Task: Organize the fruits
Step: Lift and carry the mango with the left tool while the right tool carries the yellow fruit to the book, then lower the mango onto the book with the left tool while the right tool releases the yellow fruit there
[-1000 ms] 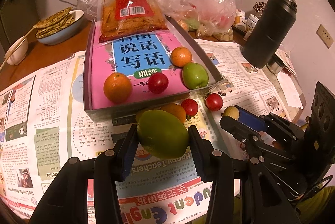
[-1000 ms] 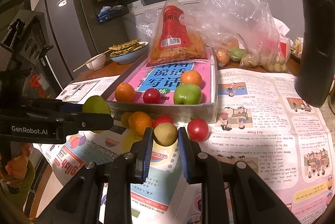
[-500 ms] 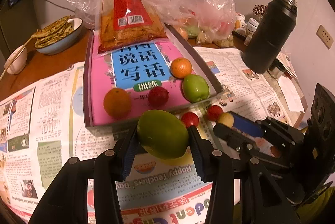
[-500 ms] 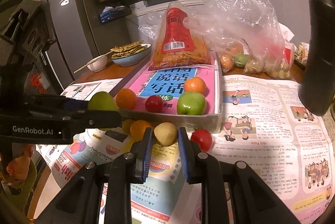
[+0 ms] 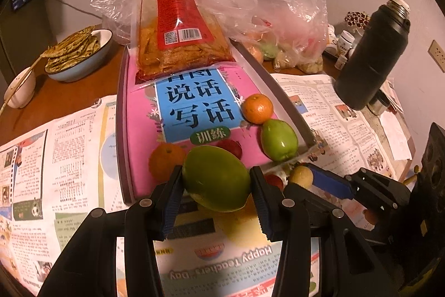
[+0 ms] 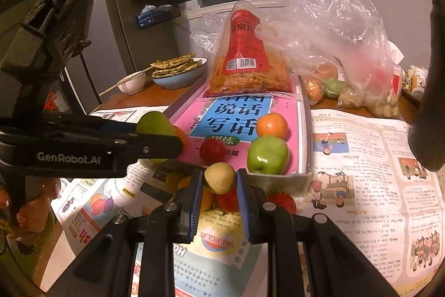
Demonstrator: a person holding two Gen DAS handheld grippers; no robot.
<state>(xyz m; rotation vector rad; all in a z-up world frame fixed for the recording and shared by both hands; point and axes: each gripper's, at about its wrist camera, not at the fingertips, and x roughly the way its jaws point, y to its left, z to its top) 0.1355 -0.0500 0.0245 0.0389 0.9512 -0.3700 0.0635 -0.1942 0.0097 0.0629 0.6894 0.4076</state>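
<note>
— What's the left gripper [image 5: 217, 179] got there?

— A big green mango [image 5: 216, 178], pinched between its two fingers [image 5: 172, 194], which are closed on its sides. It hangs clear of the newspaper [image 5: 69, 147] spread over the desk, just in front of the near edge of the tray [image 5: 122, 130].

— And the right gripper [image 6: 219, 180]?

— Its fingers [image 6: 194, 202] are clamped tight on a small yellow-brown fruit [image 6: 219, 177], round, about at their tips. That one also sits at the tray's near edge, off toward the near right corner, with the left gripper just beside it.

— What's in the tray already?

— A pink book [image 5: 192, 102] lines the bottom. On it, along the right wall, a small orange [image 5: 257, 108] with a green apple [image 5: 279, 140] touching it on the near side. Near the front edge there's another orange [image 5: 164, 162] and a red fruit [image 6: 212, 150] between it and the apple; from the left wrist view the mango half hides both. A packet of snacks [image 5: 178, 33] lies at the far end.

— Anything loose on the desk?

— Under the right fingers, on the newspaper in front of the tray, a couple of red fruits [image 6: 282, 201] and something orange, mostly hidden. Behind the tray, a clear plastic bag [image 6: 347, 47] with more fruit, and a black flask [image 5: 372, 55] at the right.
</note>
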